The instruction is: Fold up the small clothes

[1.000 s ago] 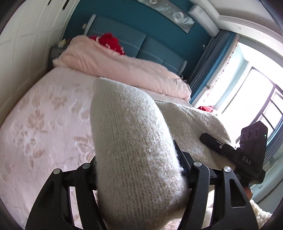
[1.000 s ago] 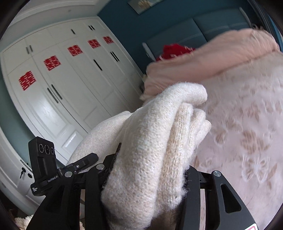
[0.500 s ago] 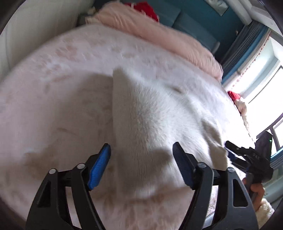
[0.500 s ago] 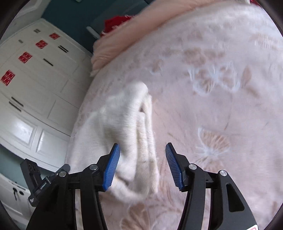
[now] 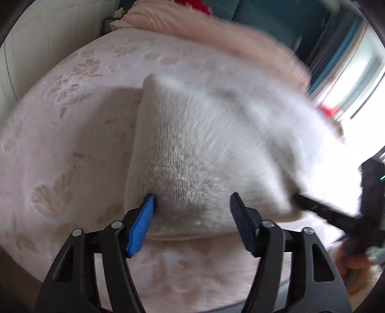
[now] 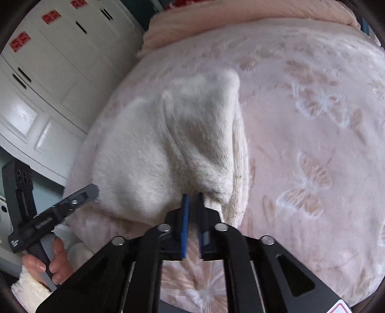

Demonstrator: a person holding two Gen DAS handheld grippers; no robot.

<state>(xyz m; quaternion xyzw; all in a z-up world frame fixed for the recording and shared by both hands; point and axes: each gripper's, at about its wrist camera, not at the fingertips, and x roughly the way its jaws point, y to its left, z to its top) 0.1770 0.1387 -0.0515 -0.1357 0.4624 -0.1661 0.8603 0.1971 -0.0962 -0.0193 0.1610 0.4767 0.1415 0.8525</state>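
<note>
A cream knitted sweater [image 5: 204, 149], folded, lies on the pink flowered bedspread [image 5: 60, 144]. My left gripper [image 5: 192, 207] sits at its near edge, jaws wide and still opening. The left blue pad [image 5: 142, 221] touches the knit and the right pad [image 5: 240, 224] stands clear, so nothing is gripped. In the right wrist view the sweater [image 6: 149, 149] lies just ahead of my right gripper [image 6: 192, 197]. Its jaws are closing to a narrow gap, with the tips at the sweater's near hem. Bedspread shows through the gap between the pads.
A rolled pink quilt [image 6: 240, 21] lies across the head of the bed, with a red item and the teal headboard behind it. White wardrobe doors [image 6: 60, 60] stand beside the bed. A hand [image 6: 55, 262] holds the left gripper's handle. A bright window [image 5: 356, 79] is at the right.
Both grippers came down to the bed and let go of the sweater, which now lies flat. The left jaws spread wider; the right jaws opened, then drew nearly together.
</note>
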